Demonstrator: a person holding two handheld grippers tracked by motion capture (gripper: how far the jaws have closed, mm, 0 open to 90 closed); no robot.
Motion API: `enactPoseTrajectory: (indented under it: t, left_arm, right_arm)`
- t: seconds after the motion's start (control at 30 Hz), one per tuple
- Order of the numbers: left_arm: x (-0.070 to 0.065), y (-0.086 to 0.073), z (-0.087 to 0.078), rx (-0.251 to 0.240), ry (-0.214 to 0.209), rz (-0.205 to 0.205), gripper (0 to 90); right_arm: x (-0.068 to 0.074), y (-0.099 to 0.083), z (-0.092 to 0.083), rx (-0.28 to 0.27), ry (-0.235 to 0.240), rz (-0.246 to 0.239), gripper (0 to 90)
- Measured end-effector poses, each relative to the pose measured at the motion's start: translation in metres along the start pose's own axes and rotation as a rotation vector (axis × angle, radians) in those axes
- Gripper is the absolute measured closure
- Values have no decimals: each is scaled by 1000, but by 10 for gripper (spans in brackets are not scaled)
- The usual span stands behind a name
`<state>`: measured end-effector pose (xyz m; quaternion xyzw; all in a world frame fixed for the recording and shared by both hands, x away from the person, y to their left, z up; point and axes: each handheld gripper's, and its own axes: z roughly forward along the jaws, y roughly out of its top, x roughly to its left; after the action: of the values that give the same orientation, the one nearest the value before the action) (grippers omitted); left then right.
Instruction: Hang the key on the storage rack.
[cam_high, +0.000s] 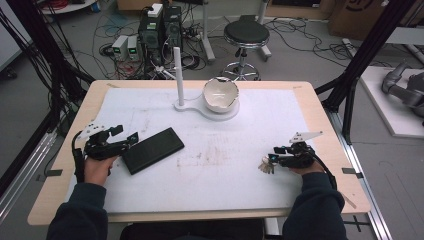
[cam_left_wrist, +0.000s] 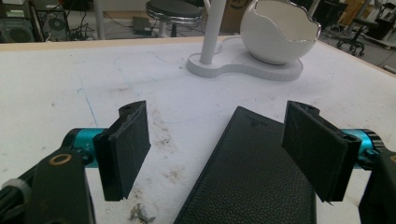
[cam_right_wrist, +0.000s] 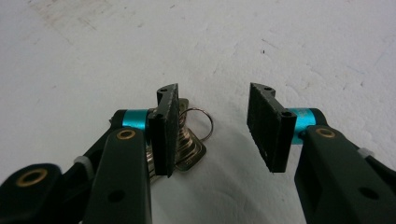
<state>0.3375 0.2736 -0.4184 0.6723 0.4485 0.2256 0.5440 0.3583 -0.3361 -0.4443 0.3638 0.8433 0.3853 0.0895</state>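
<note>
Overhead, we see our left gripper (cam_high: 131, 138) at nine o'clock, its tips at the near end of the black leather wallet (cam_high: 152, 150), while our right gripper (cam_high: 270, 159) at four o'clock sits at a bunch of keys (cam_high: 265, 166). A white stand with an egg-shaped bowl (cam_high: 220, 94) waits at twelve o'clock on the table (cam_high: 320, 115).

Along the left gripper (cam_left_wrist: 218, 148) the jaws stand released, the wallet (cam_left_wrist: 254, 172) lying flat under the gap, untouched.

Along the right gripper (cam_right_wrist: 215, 128) the jaws are released; the keys (cam_right_wrist: 187, 140) lie beside the left jaw, outside the gap. We judge a pickup is in hand: next we should shift so the keys sit between the pads, then close.
</note>
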Motion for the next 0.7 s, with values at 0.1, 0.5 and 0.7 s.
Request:
enactPoseTrajectory:
  t: [0.1, 0.5, 0.7]
  left_arm:
    - [-1, 0, 0, 2, -2, 1, 238]
    - [-1, 0, 0, 6, -1, -2, 243]
    - [-1, -1, 0, 8, -2, 3, 246]
  right_arm:
    - [-2, 0, 2, -5, 19, 14, 613]
    - [-10, -3, 3, 14, 42, 128, 685]
    - [-6, -2, 4, 29, 19, 47, 742]
